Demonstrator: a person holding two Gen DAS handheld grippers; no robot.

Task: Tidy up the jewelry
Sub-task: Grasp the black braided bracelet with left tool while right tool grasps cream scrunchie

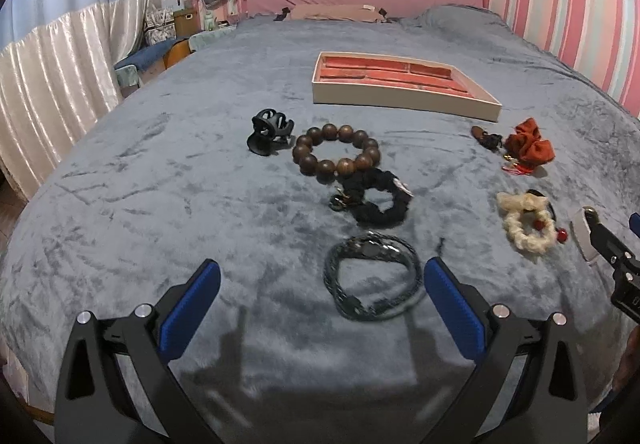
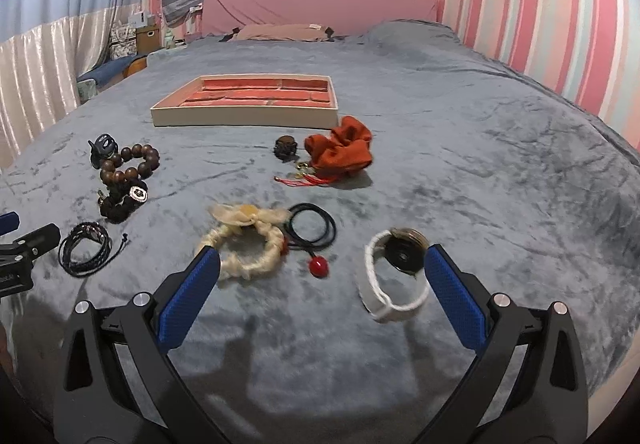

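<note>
We hold both grippers wide open and empty. The left gripper has the braided cord bracelet lying flat just ahead, slightly right of centre. The right gripper sits farther from it. Beyond lies the tray.

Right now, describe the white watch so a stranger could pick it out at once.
Start at the jewelry tray on the grey bedspread, then come toward the right gripper. The white watch lies beside its right finger, the only white band with a dark round face.
</note>
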